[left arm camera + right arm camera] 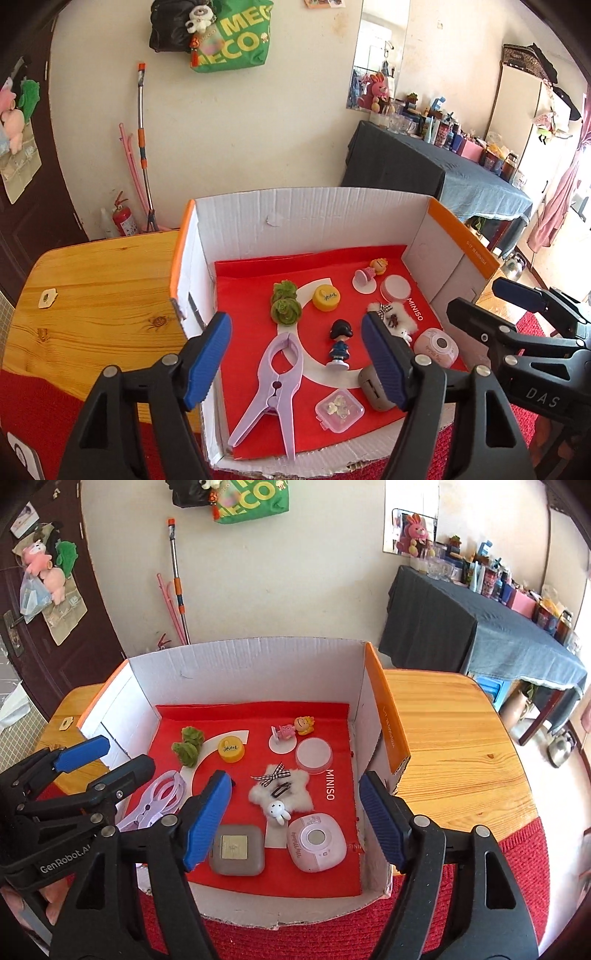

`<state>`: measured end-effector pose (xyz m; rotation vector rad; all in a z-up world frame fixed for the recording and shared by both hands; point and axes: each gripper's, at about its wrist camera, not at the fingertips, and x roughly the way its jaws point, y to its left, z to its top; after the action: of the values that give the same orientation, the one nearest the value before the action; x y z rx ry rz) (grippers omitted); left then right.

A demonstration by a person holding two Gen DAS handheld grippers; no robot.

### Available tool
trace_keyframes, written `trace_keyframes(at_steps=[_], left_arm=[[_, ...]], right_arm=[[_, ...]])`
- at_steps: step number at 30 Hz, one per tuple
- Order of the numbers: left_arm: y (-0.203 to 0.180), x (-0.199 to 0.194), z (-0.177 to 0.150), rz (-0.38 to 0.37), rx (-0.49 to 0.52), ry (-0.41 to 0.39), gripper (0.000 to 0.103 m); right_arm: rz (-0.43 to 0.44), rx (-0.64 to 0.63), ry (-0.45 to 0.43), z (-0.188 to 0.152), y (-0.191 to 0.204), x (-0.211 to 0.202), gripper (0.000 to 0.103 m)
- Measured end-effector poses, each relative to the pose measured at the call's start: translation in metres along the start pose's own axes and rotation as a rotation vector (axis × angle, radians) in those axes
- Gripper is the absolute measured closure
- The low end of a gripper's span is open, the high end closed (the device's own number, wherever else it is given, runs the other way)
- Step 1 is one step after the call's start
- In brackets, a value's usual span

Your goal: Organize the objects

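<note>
A white cardboard box (295, 210) (251, 657) with a red liner holds small items: a lilac clamp (273, 391) (159, 801), a dark-haired figurine (340, 347), a clear pink case (340, 410), a grey square case (373, 387) (236, 849), a pink round device (437, 347) (317, 842), a white fluffy clip (393, 317) (280, 792), a yellow cap (327, 297) (231, 748) and green succulents (284, 306) (189, 747). My left gripper (295, 358) is open and empty above the box's near left. My right gripper (295, 819) is open and empty above its near right.
The box stands on a wooden table (92, 295) (450, 738) with a red cloth (332, 934) at the near edge. A white round lid (313, 755), a pink stand (282, 738) and a small orange figure (304, 724) lie at the box's far right.
</note>
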<state>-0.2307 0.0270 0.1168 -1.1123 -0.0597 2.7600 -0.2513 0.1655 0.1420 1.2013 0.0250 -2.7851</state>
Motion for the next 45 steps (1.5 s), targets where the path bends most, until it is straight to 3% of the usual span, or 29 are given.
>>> trace_keyframes(at_steps=[3,7,22,45], left_arm=[[0.001,-0.009,-0.009,0.0,-0.011,-0.028,0.022],[0.0,-0.012,-0.027,0.014,-0.013,-0.043,0.017],[0.0,0.013,-0.073,0.063,-0.026,-0.072,0.017],[-0.001,0.012,-0.082,0.114,-0.019,-0.118,0.015]], right_arm=[[0.007,-0.026,-0.041,-0.008,0.001,-0.007,0.022],[0.035,-0.034,-0.077,-0.021,-0.005,-0.009,0.021],[0.015,-0.087,-0.157,-0.061,-0.01,0.015,0.021],[0.011,-0.089,-0.171,-0.071,-0.013,0.019,0.014]])
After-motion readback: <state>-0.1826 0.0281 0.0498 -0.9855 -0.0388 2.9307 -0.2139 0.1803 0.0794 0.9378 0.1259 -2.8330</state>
